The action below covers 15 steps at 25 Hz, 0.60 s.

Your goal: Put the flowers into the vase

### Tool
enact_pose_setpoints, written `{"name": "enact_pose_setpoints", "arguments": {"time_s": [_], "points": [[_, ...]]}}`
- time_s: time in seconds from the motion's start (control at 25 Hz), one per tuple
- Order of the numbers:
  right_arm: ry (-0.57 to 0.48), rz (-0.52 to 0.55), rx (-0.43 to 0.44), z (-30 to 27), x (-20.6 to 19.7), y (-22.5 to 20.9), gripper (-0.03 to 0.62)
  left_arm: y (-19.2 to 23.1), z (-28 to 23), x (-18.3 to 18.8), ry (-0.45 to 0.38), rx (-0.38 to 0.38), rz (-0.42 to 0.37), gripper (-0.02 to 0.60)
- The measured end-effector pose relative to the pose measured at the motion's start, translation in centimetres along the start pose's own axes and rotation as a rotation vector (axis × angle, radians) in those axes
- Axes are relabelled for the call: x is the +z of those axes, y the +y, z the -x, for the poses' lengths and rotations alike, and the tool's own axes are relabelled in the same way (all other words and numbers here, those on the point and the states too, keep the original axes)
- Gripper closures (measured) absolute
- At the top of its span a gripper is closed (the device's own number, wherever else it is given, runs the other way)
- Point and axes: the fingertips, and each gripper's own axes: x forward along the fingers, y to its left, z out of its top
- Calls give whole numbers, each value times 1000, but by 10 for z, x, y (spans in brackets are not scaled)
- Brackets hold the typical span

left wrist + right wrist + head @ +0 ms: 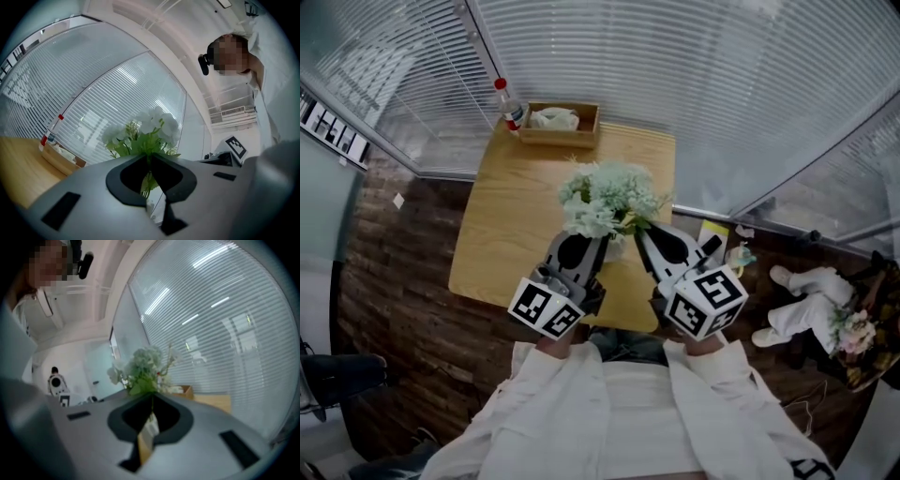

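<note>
- Now the left gripper point(602, 242) is clenched on the stems of a bunch of white flowers with green leaves point(607, 195).
- The right gripper point(640, 232) pinches the same stems from the other side.
- The bunch stands upright above the light wooden table point(511, 220).
- A shallow wooden box point(562, 122) and a clear red-capped bottle point(510, 105) sit at the table's far edge.

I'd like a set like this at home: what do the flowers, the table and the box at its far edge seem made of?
Flowers: possibly artificial, fabric or plastic; the white heads look uniform, but real cannot be ruled out.
Table: light wood or wood-look laminate, smooth, even honey tone.
Box: pale unpainted wood, by its plain tan walls.
</note>
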Motion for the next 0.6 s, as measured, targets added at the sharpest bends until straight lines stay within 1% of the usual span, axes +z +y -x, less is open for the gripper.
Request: {"name": "enact_pose_setpoints", "arguments": {"time_s": [0.16, 0.24, 0.36, 0.6], "points": [[-30, -2, -3, 0, 3, 3, 580, 2, 1, -7, 58, -4, -8, 557], [-38, -1, -2, 1, 3, 4, 580, 3, 4, -10, 74, 1, -4, 557], [-37, 1, 3, 3, 1, 5, 580, 5, 6, -13, 85, 23, 4, 547], [-33, 7, 21, 11, -3, 8, 580, 9, 13, -22, 148, 78, 5, 541]]}}
